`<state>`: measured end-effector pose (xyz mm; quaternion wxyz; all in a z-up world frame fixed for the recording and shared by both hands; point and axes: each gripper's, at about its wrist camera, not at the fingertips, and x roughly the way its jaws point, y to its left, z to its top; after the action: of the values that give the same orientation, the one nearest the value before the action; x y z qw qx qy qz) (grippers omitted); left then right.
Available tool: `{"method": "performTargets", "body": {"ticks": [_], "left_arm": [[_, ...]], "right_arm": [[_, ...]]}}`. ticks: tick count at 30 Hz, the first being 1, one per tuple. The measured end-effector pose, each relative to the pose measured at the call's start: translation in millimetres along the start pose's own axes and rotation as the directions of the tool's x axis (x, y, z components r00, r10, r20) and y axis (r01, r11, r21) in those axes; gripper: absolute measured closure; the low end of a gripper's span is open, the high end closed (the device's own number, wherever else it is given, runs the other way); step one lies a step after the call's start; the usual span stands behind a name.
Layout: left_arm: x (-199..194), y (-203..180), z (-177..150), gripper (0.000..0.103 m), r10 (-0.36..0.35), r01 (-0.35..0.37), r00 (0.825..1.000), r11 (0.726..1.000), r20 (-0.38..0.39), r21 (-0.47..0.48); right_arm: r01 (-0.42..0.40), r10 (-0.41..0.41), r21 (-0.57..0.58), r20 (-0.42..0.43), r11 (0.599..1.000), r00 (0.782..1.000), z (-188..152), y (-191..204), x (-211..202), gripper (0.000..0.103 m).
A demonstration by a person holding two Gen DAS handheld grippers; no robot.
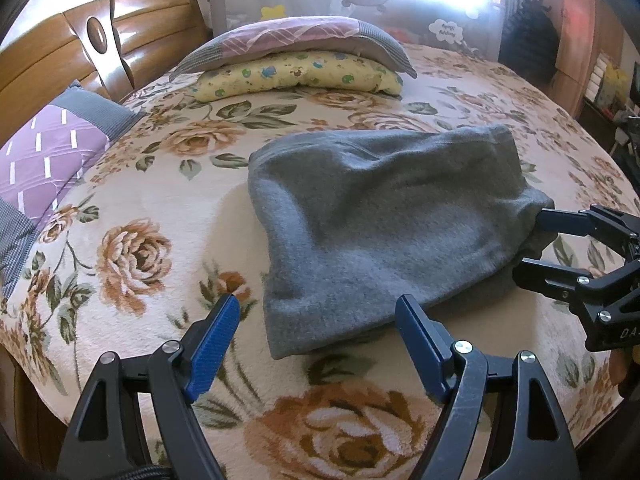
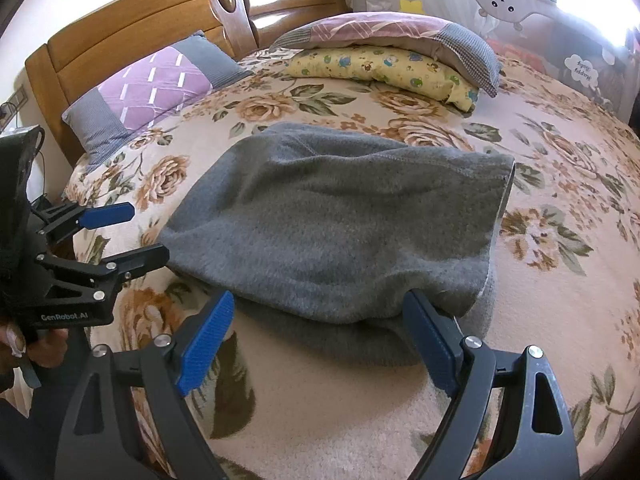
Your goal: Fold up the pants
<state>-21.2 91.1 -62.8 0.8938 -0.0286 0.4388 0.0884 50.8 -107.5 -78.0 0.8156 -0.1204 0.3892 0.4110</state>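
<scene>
The left gripper [image 1: 318, 322] is low over the bed [image 1: 168, 208], fingers spread wide, with nothing between them. It sits just by the near edge of the gray pants [image 1: 384, 216]. The right gripper [image 2: 320, 318] is low too, fingers spread wide, and its right finger [image 2: 430, 336] touches the pants' near corner. The pants lie folded into a thick, soft bundle in the middle of the flowery bed. Pillows [image 1: 292, 44] sit far behind, by the wooden headboard [image 1: 56, 56].
</scene>
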Motion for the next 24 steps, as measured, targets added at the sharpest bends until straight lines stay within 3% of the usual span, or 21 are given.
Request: {"method": "performTargets", "body": {"ticks": [24], "left_arm": [[1.3,-2.2,1.8,0.022,-0.001,0.001,1.0,1.0,-0.004,0.006]], "right_arm": [[0.0,0.0,0.003,0.001,1.0,1.0,1.0,0.9,0.6,0.016]]}}
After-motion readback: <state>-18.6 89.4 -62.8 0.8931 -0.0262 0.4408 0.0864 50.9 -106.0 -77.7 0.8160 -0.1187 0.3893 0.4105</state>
